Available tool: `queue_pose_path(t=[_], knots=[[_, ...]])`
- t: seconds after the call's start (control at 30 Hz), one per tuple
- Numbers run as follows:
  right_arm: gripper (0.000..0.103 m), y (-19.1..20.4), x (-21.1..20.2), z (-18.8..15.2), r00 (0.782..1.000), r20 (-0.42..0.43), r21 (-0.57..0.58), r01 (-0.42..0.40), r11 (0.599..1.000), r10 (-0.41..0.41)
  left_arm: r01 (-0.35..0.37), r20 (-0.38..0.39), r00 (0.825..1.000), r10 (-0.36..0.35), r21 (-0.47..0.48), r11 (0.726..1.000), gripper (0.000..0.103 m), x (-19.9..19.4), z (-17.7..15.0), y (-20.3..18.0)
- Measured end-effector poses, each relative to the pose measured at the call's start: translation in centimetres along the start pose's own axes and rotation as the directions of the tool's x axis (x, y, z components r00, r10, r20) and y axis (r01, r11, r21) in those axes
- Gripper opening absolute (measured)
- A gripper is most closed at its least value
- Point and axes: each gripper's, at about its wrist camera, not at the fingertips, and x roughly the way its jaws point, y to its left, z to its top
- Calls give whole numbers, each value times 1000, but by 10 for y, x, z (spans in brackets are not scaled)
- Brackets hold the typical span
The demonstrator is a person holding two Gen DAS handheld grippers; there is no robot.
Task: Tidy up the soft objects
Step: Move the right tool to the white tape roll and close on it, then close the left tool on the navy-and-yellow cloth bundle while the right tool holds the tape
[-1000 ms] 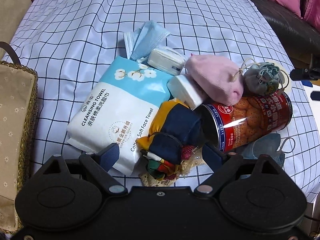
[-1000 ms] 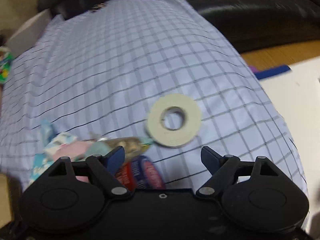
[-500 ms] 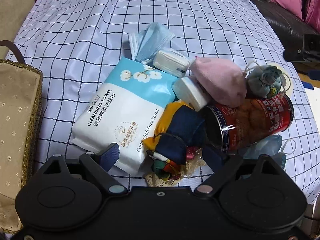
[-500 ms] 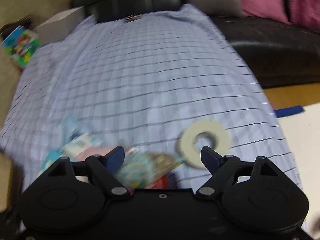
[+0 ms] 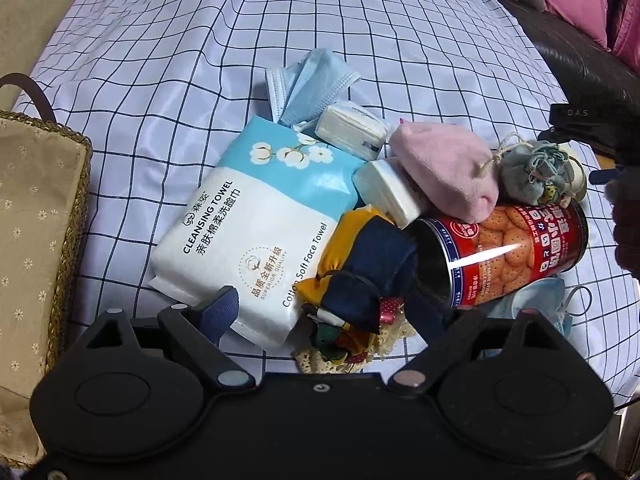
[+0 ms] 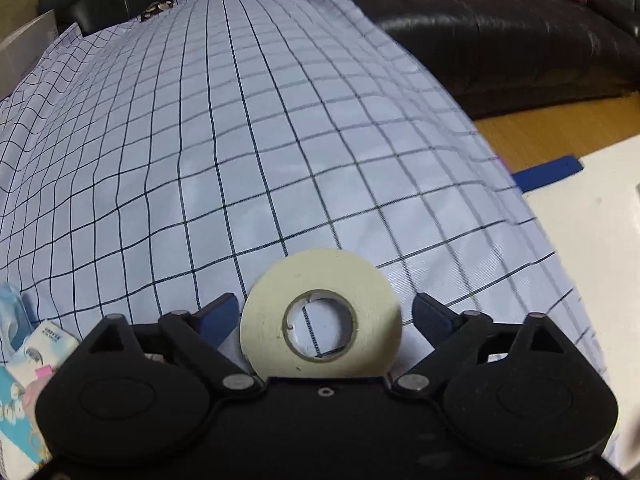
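Observation:
A heap of soft things lies on the checked cloth [image 5: 200, 60]: a cleansing towel pack [image 5: 248, 236], blue face masks [image 5: 312, 84], two white tissue packs [image 5: 352, 130], a pink pouch [image 5: 444, 168], a grey drawstring pouch [image 5: 532, 176] and a navy-and-yellow fabric bundle [image 5: 360, 264]. My left gripper [image 5: 324, 312] hangs open just above the bundle's near end. A cream tape roll [image 6: 360, 280] lies flat between the fingers of my right gripper [image 6: 326, 312]. Its jaws are opening and the right pad stands apart from the roll.
A red biscuit can [image 5: 516, 248] lies on its side among the heap, over another blue mask [image 5: 536, 300]. A fabric-lined woven basket [image 5: 76, 184] stands at the left. A black sofa [image 6: 500, 28] with pink cushions runs behind. The cloth's right edge drops to a wooden floor [image 6: 552, 124].
My right gripper came down and over the tape roll, which now sits between its fingers, and its jaws stand wider. The left view has barely shifted.

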Motion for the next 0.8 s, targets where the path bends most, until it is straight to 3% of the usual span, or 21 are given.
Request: queue_pose_path(t=[0.4,0.5,0.8], knots=[[98,7,14,-4,999,14,-72,31,997,-30,-10,-5,1000,10,15,1000,87,3,0,-3],[102,5,11,-6,1000,8,-66,17,998,-16,-13,-6,1000,14,15,1000,87,3,0,-3],[102,0,23,-1,1000,-17,-43,11,999,-12,-24,-8,1000,24,19,1000,87,4,0,-2]])
